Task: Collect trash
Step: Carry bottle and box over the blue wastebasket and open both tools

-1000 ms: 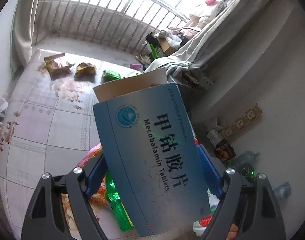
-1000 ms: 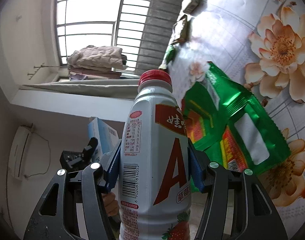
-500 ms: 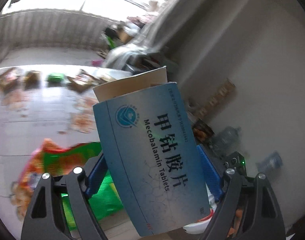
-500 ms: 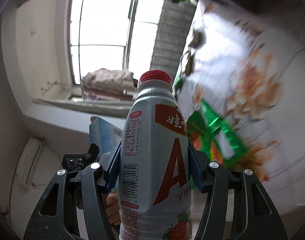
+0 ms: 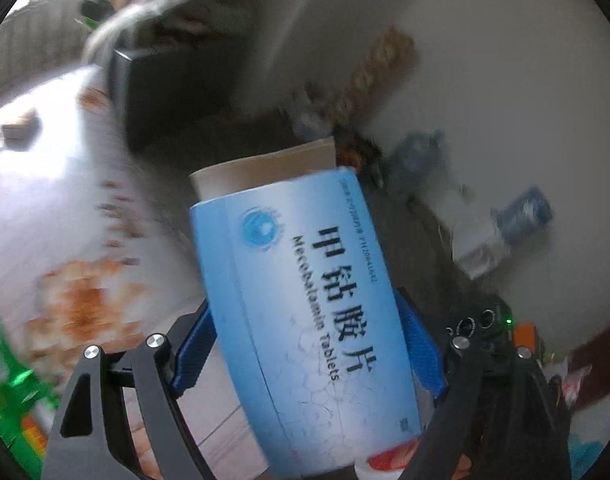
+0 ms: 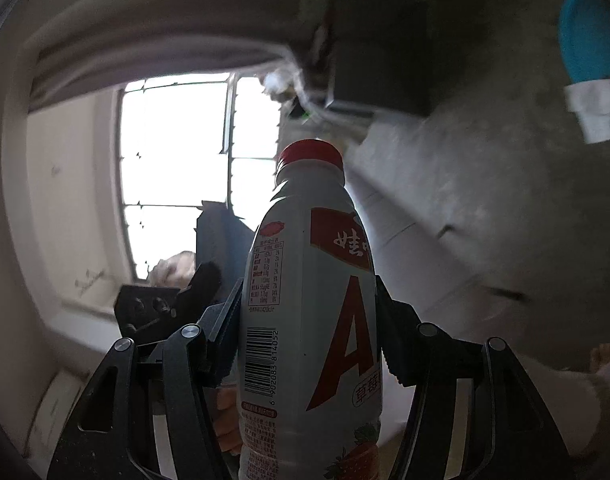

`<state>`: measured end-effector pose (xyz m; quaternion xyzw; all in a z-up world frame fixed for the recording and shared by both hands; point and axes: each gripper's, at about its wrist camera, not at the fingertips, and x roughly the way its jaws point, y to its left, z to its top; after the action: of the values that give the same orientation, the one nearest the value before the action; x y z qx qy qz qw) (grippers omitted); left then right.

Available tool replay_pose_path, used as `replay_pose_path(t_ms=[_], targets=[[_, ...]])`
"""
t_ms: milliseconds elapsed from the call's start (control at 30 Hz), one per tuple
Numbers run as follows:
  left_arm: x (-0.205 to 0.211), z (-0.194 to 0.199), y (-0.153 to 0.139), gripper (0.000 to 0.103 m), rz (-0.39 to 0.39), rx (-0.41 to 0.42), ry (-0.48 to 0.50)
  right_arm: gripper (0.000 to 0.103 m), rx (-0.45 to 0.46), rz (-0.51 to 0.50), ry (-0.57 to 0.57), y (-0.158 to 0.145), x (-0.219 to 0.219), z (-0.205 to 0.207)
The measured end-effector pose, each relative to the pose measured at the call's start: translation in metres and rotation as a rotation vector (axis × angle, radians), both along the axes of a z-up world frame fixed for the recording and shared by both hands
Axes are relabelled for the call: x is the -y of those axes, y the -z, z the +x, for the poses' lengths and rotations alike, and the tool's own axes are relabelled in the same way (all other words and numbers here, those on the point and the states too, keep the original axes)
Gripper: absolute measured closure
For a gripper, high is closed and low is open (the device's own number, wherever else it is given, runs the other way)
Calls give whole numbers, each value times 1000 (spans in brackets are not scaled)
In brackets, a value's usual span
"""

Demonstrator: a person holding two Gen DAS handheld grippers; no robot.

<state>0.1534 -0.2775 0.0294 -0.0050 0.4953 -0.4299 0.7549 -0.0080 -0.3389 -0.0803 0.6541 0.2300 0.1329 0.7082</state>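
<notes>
My left gripper (image 5: 309,344) has the tablet box (image 5: 305,320) between its pads, with the surface (image 5: 65,200) off to its left and a wall (image 5: 505,80) to its right. My right gripper (image 6: 309,332) has the bottle (image 6: 309,320) upright between its pads, a window (image 6: 177,176) behind it to the left.

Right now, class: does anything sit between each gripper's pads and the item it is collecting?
Nothing visible does. The left gripper is clamped directly on the blue box, and the right gripper directly on the bottle.
</notes>
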Motion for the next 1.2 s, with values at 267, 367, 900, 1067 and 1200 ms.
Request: replay_pose_path(t_ms=[267, 367, 900, 1067, 1200], targets=[[125, 11, 74, 22, 152, -119, 152, 47, -133, 65, 174, 62, 71, -28], [172, 12, 98, 22, 207, -135, 201, 47, -197, 89, 260, 84, 102, -39], [238, 14, 142, 9, 285, -160, 151, 29, -465, 201, 501, 206, 163, -95], [207, 9, 102, 9, 225, -147, 144, 29, -504, 109, 494, 191, 143, -112], [171, -4, 60, 9, 154, -109, 162, 29, -507, 21, 493, 165, 139, -126]])
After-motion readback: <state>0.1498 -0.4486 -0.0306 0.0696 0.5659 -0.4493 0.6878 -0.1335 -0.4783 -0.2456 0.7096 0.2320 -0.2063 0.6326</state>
